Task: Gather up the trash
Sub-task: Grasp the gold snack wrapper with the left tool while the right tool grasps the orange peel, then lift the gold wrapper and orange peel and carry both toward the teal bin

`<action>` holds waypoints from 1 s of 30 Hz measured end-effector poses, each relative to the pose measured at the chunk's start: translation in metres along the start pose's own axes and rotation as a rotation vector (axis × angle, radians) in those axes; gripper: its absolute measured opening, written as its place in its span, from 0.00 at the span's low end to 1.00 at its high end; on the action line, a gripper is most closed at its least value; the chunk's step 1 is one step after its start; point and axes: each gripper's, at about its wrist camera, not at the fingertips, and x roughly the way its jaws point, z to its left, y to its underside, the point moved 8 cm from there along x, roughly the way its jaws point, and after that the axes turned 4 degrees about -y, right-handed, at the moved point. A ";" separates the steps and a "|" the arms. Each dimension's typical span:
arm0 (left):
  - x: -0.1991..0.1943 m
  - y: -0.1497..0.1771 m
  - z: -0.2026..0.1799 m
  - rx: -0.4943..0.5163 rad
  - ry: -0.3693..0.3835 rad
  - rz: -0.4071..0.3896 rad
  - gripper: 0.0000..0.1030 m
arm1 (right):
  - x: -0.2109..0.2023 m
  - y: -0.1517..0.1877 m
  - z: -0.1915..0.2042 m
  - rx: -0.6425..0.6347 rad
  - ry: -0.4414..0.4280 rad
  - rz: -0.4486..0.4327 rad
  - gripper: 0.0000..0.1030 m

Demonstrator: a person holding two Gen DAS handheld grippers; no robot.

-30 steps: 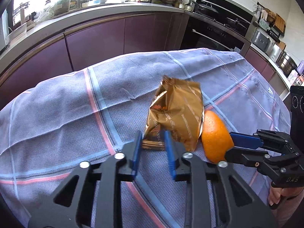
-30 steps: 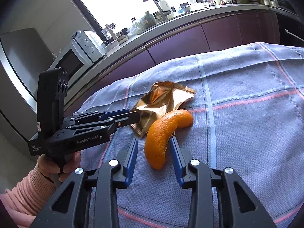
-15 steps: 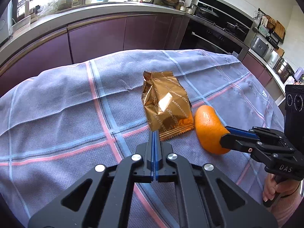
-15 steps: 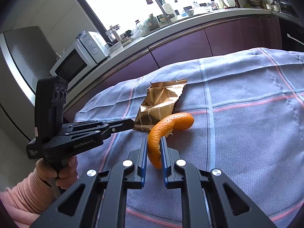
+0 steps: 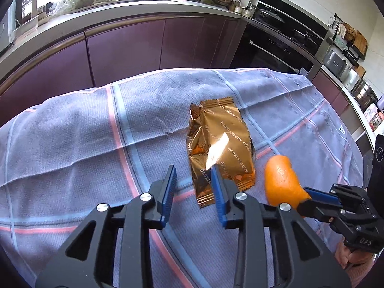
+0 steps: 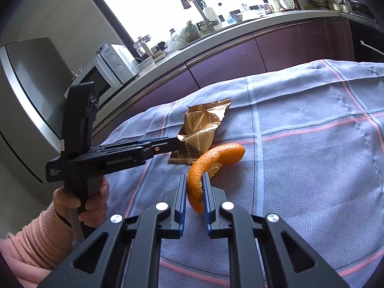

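1. Left wrist view: your left gripper (image 5: 193, 180) is spread wide & holds nothing. Its right finger overlaps the near-left corner of the crinkled gold foil snack wrapper (image 5: 220, 148); its left finger is off over bare cloth. Can't tell if it touches the foil. The wrapper lies flat on the blue-grey checked tablecloth with pink stripes (image 5: 72, 144), so that piece isn't collected yet. Just right of the wrapper, the curved orange peel (image 5: 282, 182) sits in the right gripper's blue tips.
2. Right wrist view: your right gripper (image 6: 195, 192) is closed on the peel's near end, both pads against it. The peel's far end reaches toward the wrapper's near edge; can't tell if it's lifted off the cloth. So the peel is grabbed but not binned.
3. Progress, my read: early. One piece gripped, one loose. No bin or bag is visible in either view, so both drop-offs are left.
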 end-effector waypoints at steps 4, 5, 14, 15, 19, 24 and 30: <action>0.008 -0.011 -0.002 0.003 0.001 0.006 0.30 | 0.000 0.001 -0.004 0.009 -0.012 0.001 0.11; 0.008 -0.013 -0.004 0.003 0.015 0.011 0.31 | 0.000 0.000 -0.005 0.011 -0.014 0.000 0.11; 0.016 -0.032 -0.013 0.016 0.028 0.014 0.33 | -0.002 -0.001 -0.008 0.020 -0.026 -0.005 0.11; 0.019 -0.033 -0.013 0.014 0.029 0.021 0.33 | -0.003 -0.001 -0.008 0.020 -0.027 -0.005 0.11; 0.026 -0.030 -0.014 -0.013 0.049 0.032 0.31 | -0.002 0.000 -0.008 0.020 -0.030 -0.004 0.11; 0.025 -0.023 -0.013 -0.035 0.057 0.027 0.10 | -0.003 -0.002 -0.008 0.016 -0.030 -0.006 0.11; 0.003 -0.014 -0.011 -0.045 0.061 -0.005 0.05 | -0.004 -0.003 -0.002 0.002 -0.024 -0.013 0.10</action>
